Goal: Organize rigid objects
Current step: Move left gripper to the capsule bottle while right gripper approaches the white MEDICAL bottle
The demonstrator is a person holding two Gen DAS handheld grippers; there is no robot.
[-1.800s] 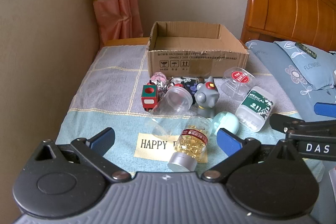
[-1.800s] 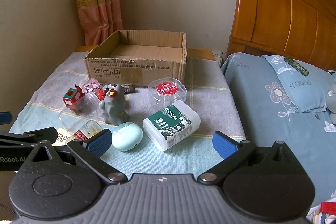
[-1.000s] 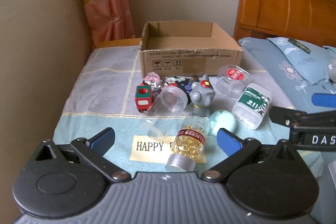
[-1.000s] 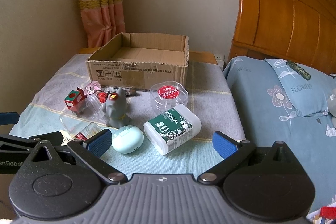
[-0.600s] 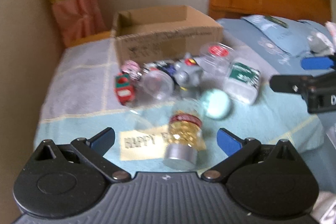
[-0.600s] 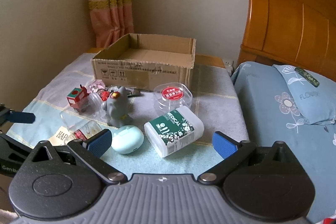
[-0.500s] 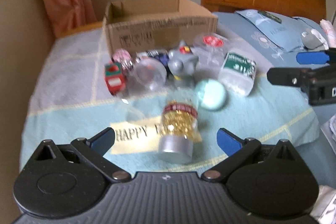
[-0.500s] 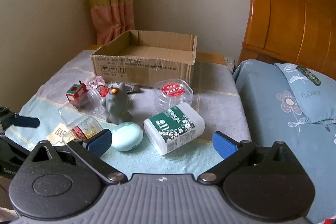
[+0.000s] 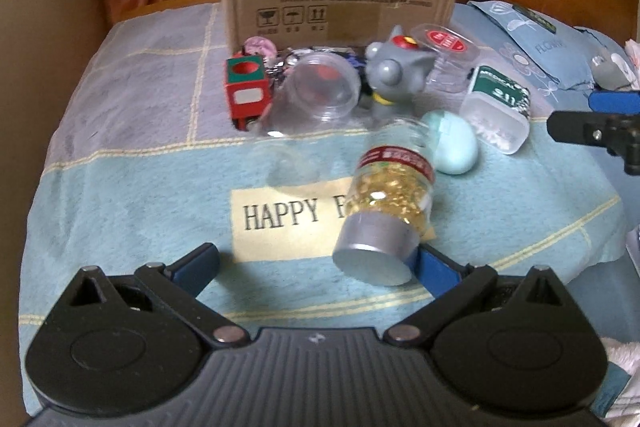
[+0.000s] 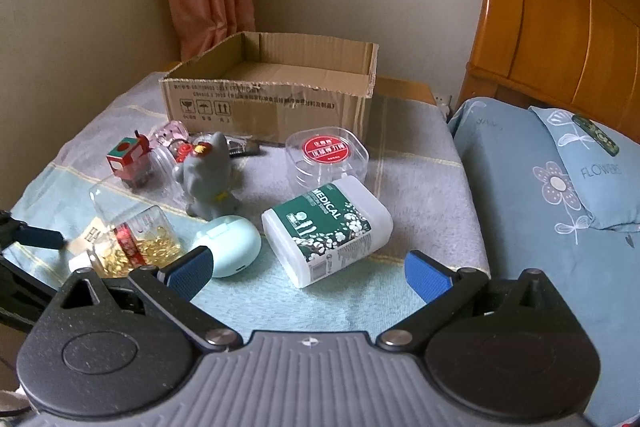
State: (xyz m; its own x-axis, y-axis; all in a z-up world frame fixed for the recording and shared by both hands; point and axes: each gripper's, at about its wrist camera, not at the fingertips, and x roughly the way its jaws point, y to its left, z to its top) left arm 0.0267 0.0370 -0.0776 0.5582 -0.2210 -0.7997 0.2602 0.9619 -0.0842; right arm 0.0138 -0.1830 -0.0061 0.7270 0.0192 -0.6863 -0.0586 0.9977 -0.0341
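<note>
Cardboard box (image 10: 272,99): set at the far edge of the towel-covered table (image 9: 120,155), open-topped; no contents are seen in the part of the floor that shows; the near floor is hidden by the front wall.
Left gripper (image 9: 320,263): jaws are spread wide and nothing is held; the silver cap of the capsule bottle (image 9: 388,203) is seen just beside the right-hand finger, contact cannot be told.
Right gripper (image 10: 308,271): jaws are spread wide, nothing is gripped; it hangs near the Medical box (image 10: 328,227) and the mint egg-shaped case (image 10: 232,247).
Capsule bottle: lies on its side across the "HAPPY" patch (image 9: 292,223), cap toward the left wrist camera.
Risk, bottle: judged likely to roll or skid off if the jaws are closed on the round wall off-centre.
Risk, clear jar (image 9: 316,95): lies just behind the bottle; a knock from a forward push is judged possible, and its outline is hard to read.
Risk, grey toy figure (image 10: 210,179): stands upright in the cluster; tipping is judged likely if neighbours are shoved.
Hidden: small items behind the jar and the red toy block (image 9: 246,91) are overlapped and cannot be named.
Blur: the left wrist view is softened; bottle label text is unreadable.
Cut off: the patch wording is covered by the bottle.
</note>
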